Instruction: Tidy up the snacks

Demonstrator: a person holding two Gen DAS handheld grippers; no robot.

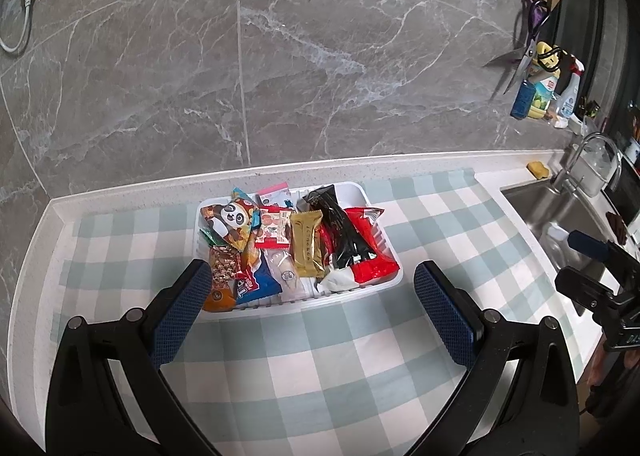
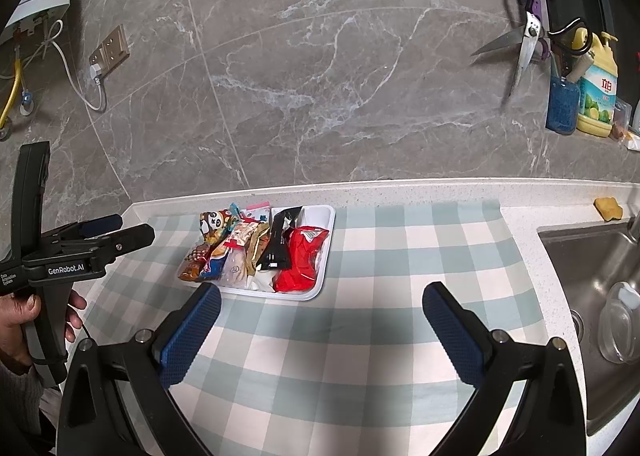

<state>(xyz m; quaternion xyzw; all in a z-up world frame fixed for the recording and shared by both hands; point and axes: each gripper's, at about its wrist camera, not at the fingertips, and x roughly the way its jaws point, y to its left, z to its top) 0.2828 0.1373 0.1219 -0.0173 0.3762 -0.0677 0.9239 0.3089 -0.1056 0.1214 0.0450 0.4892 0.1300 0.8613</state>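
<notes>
Both grippers hang released over the checked cloth [image 2: 360, 336]: left gripper [image 1: 312, 312] facing the tray [image 1: 384, 232], right gripper [image 2: 320, 332] beside it. "GenRobot.AI" reads on the left tool, held by a hand [image 2: 24, 320]. Snacks fill the white tray, long black packet [image 1: 344, 232] running front to back. Sink [image 2: 592, 280] right; scissors [image 2: 528, 36] and soap bottle [image 2: 598, 96] behind.

A white rectangular tray [image 1: 382, 284] sits on the checked cloth, packed with snack packets: panda bag [image 1: 228, 226] at 10 o'clock, red packet [image 1: 374, 264] at 4 o'clock.
</notes>
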